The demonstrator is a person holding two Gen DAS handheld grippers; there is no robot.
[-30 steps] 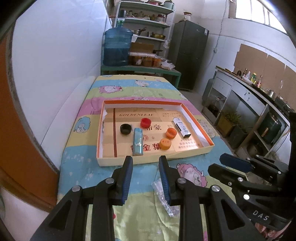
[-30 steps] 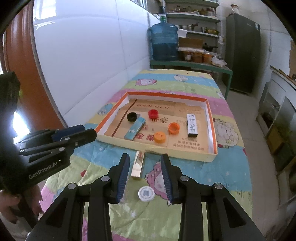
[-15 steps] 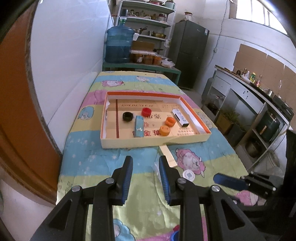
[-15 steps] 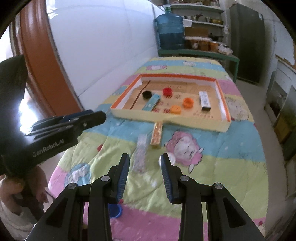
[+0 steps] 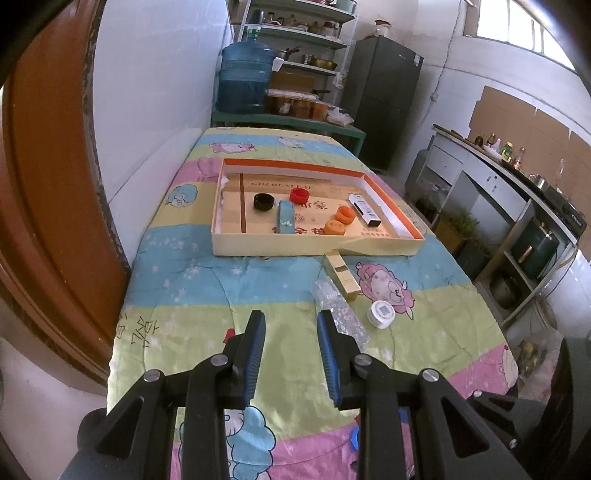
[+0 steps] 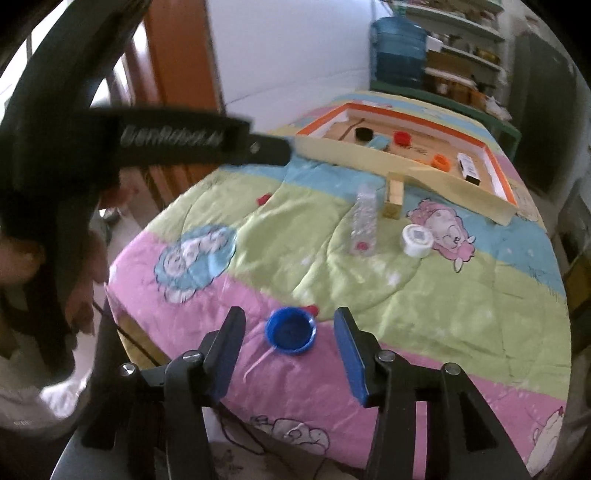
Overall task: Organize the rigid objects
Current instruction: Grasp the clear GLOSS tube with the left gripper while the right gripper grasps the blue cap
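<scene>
Cartoon-print quilt (image 5: 207, 295) covers the table, where a shallow cardboard tray (image 5: 258, 249) holds caps and small boxes. Right gripper (image 6: 288, 332), its jaws just widened, frames a blue bottle cap (image 6: 291, 330) without touching it. Left gripper (image 5: 291, 339) stands slightly parted and empty, partly hiding a clear plastic box (image 5: 341, 308). Blur smears the right view's details.

We saw a big blue plastic water jug (image 5: 245, 79), a dark green fridge (image 5: 384, 99) and cluttered metal shelves (image 5: 295, 33).
</scene>
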